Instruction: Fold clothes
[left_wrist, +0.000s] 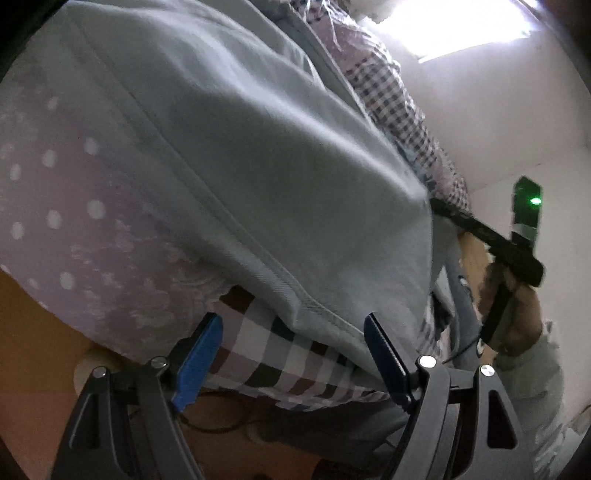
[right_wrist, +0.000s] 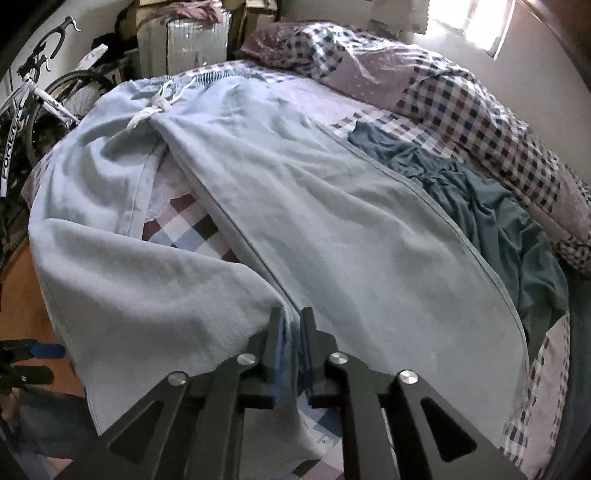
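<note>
Between the narrowly parted jaws of the right tool (right_wrist: 291, 325), the sweatpants (right_wrist: 295, 206) hem is barely retained; slippage is likely. Left tool (left_wrist: 291, 332) is wide, empty.

A white bicycle (right_wrist: 37, 96) is propped beside a bed (right_wrist: 554, 369) covered by a checked quilt (right_wrist: 461, 107).

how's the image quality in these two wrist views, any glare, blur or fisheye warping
Left wrist view: the window is blown out to white, the light blue pants look soft and slightly blurred, and the corners go dark. Right wrist view: sharper, with glare at the window, and the fisheye lens bulges the bed into a dome.
</note>
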